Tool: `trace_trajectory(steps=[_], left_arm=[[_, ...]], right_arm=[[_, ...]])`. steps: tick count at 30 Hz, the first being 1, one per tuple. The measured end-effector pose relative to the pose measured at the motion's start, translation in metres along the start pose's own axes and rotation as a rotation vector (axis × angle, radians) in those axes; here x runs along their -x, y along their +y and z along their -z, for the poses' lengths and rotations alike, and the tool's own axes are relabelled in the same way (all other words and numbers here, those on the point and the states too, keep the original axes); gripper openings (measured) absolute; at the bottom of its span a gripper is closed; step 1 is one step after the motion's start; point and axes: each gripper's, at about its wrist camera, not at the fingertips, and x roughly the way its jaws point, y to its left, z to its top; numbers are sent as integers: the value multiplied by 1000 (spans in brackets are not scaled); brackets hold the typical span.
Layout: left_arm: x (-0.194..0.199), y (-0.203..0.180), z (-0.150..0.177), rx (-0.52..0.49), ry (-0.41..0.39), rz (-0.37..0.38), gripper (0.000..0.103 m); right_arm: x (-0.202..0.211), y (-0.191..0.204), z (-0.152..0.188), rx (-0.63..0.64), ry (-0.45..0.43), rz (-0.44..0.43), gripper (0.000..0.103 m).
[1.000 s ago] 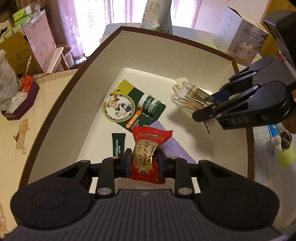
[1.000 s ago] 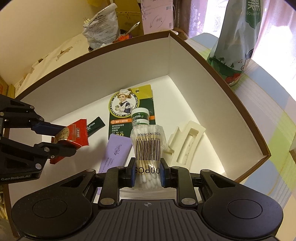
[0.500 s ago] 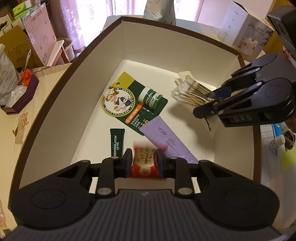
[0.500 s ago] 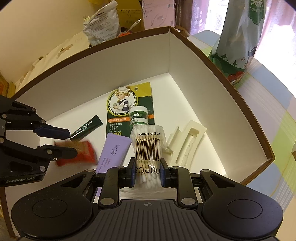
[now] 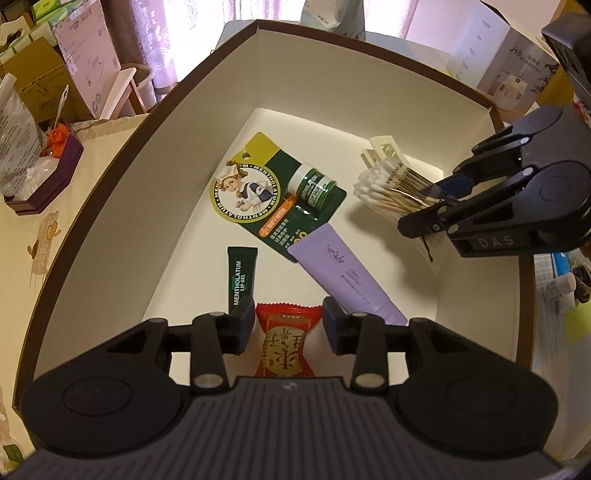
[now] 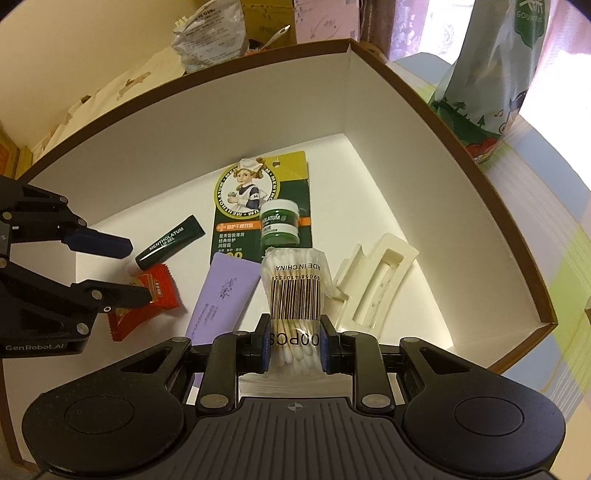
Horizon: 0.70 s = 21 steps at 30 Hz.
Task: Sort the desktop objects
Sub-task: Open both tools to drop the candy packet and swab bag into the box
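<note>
A white box with a brown rim holds the sorted items. My left gripper is open above a red snack packet that lies on the box floor. My right gripper is shut on a clear bag of cotton swabs held over the box's right part. A green Mentholatum card with a small jar, a dark lip gel tube and a lilac tube lie inside.
A cream plastic insert lies at the box's right side. Outside stand a green-white pouch, a white carton, a dark tray with clutter, cardboard boxes and a foil bag.
My left gripper opened and the red snack packet dropped to the box floor. The right gripper kept the swab bag and stayed over the box.
</note>
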Motion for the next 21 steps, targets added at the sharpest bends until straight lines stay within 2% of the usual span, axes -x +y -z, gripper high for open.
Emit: trace_trajectory(steps=[14, 18, 19, 20, 21], left_arm=[[1, 6, 3, 8, 0, -19, 38], [1, 6, 3, 11, 0, -22, 43], [1, 6, 3, 11, -1, -25, 44], [1, 6, 3, 11, -3, -27, 46], [2, 7, 3, 11, -4, -29, 47]], right_arm=[[-8, 2, -2, 0, 21, -2, 28], [-11, 5, -4, 21, 36, 17, 30], [-11, 6, -4, 29, 35, 28, 43], [-11, 7, -3, 39, 29, 40, 80], [-7, 9, -2, 57, -2, 47, 89]])
